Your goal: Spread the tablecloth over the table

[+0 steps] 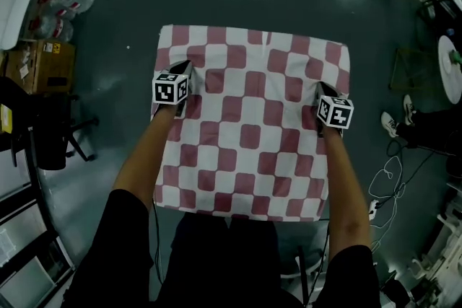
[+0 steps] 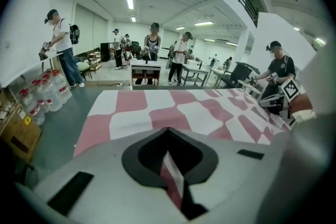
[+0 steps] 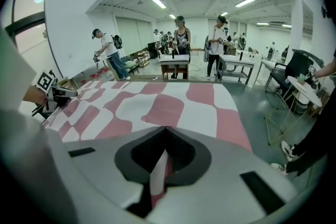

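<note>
From above, the red-and-white checked tablecloth [image 1: 249,126] lies flat and nearly square over the worktop, which it hides completely, with grey floor [image 1: 108,68] all round. The left gripper [image 1: 180,76] sits at the cloth's left edge and the right gripper [image 1: 325,91] at its right edge, each roughly midway along its side, well apart from the other. It looks a thin, light, limp fabric; I would expect it to drape and wrinkle easily and to slide on a smooth top, so the edges or corners are the sensible places to pinch, with both sides pulled evenly. In the left gripper view the 2 jaws are closed tight on a narrow fold of the checked cloth [image 2: 171,178], which runs up through the dark throat between them, while the rest of the cloth spreads smooth ahead. The other gripper shows at the far right of that view. In the right gripper view the picture is the same: jaws pressed together with a pinched strip of the fabric [image 3: 159,176] between them, and the cloth stretching flat beyond towards the far edge.
</note>
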